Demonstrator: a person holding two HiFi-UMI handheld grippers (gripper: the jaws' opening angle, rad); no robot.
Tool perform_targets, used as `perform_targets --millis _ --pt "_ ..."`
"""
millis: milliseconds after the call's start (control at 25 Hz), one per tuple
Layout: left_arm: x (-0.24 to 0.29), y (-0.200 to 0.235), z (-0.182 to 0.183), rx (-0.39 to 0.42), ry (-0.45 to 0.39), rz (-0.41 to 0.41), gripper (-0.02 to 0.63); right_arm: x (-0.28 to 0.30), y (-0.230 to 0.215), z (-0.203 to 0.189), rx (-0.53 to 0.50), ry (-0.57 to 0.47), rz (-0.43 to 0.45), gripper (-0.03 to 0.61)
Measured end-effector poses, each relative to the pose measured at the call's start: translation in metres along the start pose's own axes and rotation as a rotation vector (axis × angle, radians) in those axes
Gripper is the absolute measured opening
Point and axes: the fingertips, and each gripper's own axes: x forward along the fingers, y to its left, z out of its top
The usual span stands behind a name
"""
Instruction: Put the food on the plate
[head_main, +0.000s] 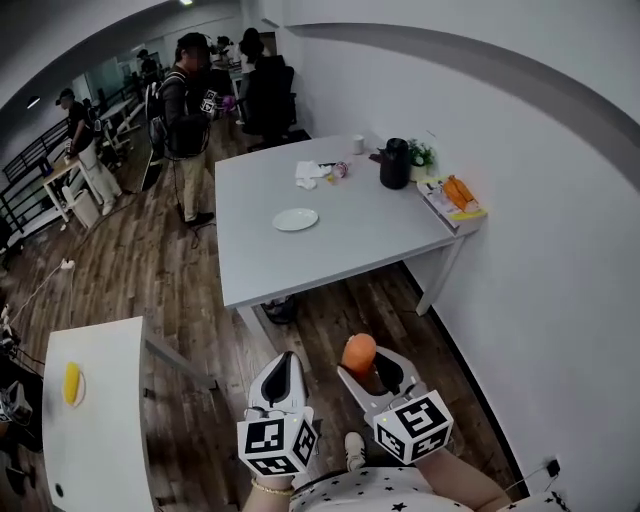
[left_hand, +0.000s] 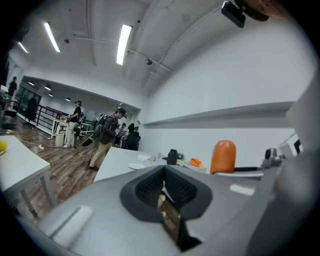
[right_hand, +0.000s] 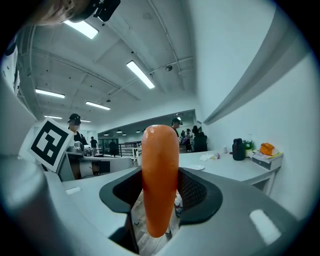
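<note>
Wooden floor (head_main: 150, 290): a wide stretch of it is lying between the person and the goal, so the load is being carried through the air, not slid.
Counter (head_main: 340, 250): the long pale one is standing against the wall, well apart from both grippers; it is being faced because the target is on it.
Second counter (head_main: 100, 400): it is being passed on the left, with a small yellow item (head_main: 72, 383) lying on it, too small to name.
Right gripper (head_main: 368, 368): it is being held up over the floor, and its jaws are being kept pinched on the orange food piece, one pad on each side, so that nothing drops on the way.
Left gripper (head_main: 283, 375): it is being carried just beside the right one, its jaws pressed together on nothing; it is judged to be idle for this step.
Tray (head_main: 455, 195): it is sitting at the counter's far corner with more orange things on it.
Plate (head_main: 295, 219): it is being left bare near the counter's middle, with free space all round, which should make the drop easy.
Black jug (head_main: 394, 164): it is standing upright near the wall edge, clear of the plate.
Orange food piece (right_hand: 160, 175): a smooth, rounded, carrot-like stick, it is being gripped about its middle and held upright, its top standing above the jaws and its lower end hanging below them; it is not yet on the plate.
</note>
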Motion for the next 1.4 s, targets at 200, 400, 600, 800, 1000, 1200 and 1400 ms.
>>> perform_targets --millis 200,400,600,800,1000,1200,1400 --pt "0.067 0.005 0.007 -0.011 -0.025 0.058 0.008 0.053 -0.041 0.007 -0.033 0.015 0.083 0.216" --pt "0.105 0.014 0.011 0.009 -0.011 0.110 0.008 0.093 -0.071 0.014 0.000 0.020 0.130 0.216" --pt "0.144 0.034 0.013 -0.004 0.000 0.160 0.008 0.132 -0.105 0.013 0.015 0.059 0.156 0.216" --pt "0.201 0.064 0.008 -0.008 0.011 0.186 0.008 0.184 -0.141 0.009 0.021 0.071 0.154 0.216" --pt "0.280 0.095 0.012 -0.005 0.014 0.183 0.008 0.254 -0.180 0.015 -0.015 0.101 0.159 0.216" --pt "0.351 0.119 0.030 0.020 0.012 0.145 0.008 0.329 -0.213 0.035 -0.066 0.137 0.189 0.216" --pt "0.414 0.149 0.039 0.028 0.021 0.115 0.008 0.407 -0.246 0.044 -0.138 0.186 0.217 0.216"
